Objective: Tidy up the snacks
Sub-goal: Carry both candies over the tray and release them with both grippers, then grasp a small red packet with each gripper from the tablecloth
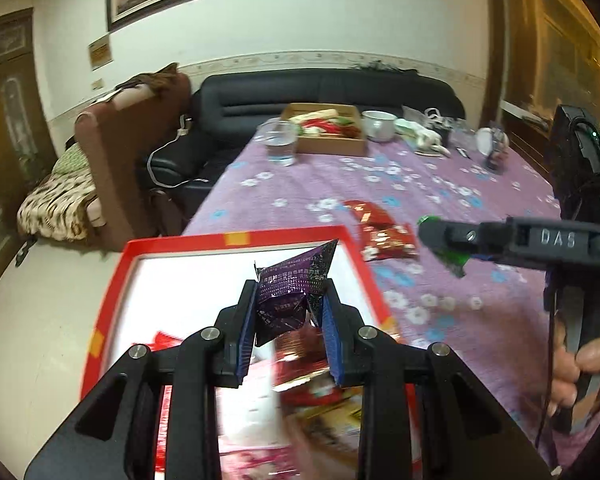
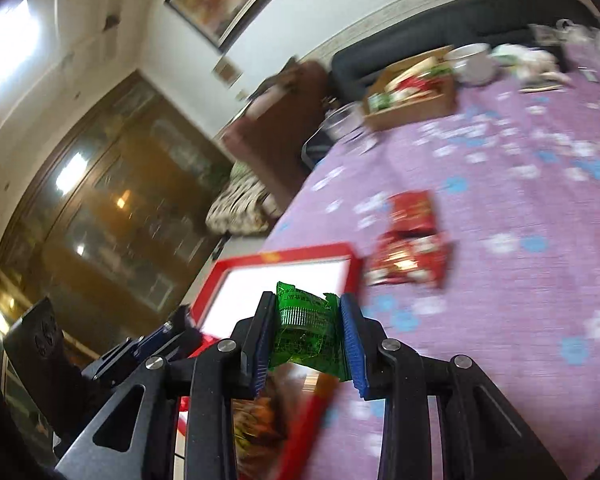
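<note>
Two handheld grippers each carry a small foil snack packet over a red box.

The left gripper point(image 1: 290, 316) is clenched on a crumpled purple packet point(image 1: 292, 288) above the red box point(image 1: 236, 238); at three o'clock, the right gripper point(image 2: 308, 340) clamps a green packet point(image 2: 306, 330). Both look light, crinkly and slippery, best pinched mid-body. Two red packets point(image 1: 380, 234) lie on the purple floral tablecloth point(image 1: 440, 184); a black sofa point(image 1: 320, 92) sits at twelve o'clock.
</note>
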A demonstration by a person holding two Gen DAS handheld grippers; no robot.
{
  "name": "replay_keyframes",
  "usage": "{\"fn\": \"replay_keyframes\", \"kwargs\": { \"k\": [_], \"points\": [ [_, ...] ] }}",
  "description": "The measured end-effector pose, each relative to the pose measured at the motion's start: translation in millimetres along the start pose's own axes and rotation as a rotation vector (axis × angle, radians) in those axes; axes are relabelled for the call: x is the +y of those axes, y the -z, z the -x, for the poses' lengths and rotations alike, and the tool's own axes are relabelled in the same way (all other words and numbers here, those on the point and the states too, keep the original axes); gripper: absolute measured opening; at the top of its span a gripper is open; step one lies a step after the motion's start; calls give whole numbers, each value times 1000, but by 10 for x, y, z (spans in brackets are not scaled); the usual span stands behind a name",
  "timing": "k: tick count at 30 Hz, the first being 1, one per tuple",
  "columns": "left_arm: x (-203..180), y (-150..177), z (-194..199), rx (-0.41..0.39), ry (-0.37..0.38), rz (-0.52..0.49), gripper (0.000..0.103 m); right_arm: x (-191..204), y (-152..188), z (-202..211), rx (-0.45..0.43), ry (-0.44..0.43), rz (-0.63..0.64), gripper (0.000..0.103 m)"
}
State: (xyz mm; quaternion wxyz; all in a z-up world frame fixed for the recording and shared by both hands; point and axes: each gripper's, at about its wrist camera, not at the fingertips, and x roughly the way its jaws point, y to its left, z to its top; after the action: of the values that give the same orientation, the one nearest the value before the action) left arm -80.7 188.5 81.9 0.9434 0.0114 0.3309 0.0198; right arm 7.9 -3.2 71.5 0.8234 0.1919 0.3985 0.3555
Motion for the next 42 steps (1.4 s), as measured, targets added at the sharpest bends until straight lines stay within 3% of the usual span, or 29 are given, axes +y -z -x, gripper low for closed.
{"fn": "replay_keyframes", "kwargs": {
  "k": [5, 12, 15, 20, 21, 25, 28, 31, 37, 39, 42],
  "points": [
    [241, 66, -35, 10, -29, 31, 28, 355, 98, -378, 56, -29, 35, 32],
    [421, 140, -84, 23, -88, 58, 30, 549, 106, -645, 93, -44, 46, 37],
    [492, 168, -114, 30, -126, 68, 37, 552, 91, -664, 100, -65, 33, 39],
    [562, 199, -161, 34, -183, 82, 69, 444, 0, -579, 63, -65, 10, 45],
    [575, 202, -155, 27, -181, 86, 70, 384, -44, -546, 51, -53, 1, 45],
    [601, 223, -145, 16, -158, 96, 70, 55, -288, -383, -22, 95, -30, 48],
    [583, 250, -160, 28, -129, 97, 70, -295, -513, -402, -28, 266, -74, 48],
    [544, 256, -174, 39, -109, 90, 70, -488, -675, -576, 10, 344, -86, 48],
    [488, 258, -167, 61, -82, 82, 70, -398, -837, -1164, 92, 471, 9, 48],
    [471, 259, -149, 63, -81, 77, 70, -444, -867, -1417, 132, 564, 29, 48],
    [443, 246, -117, 61, -71, 74, 70, -497, -874, -1565, 150, 634, 81, 46]
  ]
}}
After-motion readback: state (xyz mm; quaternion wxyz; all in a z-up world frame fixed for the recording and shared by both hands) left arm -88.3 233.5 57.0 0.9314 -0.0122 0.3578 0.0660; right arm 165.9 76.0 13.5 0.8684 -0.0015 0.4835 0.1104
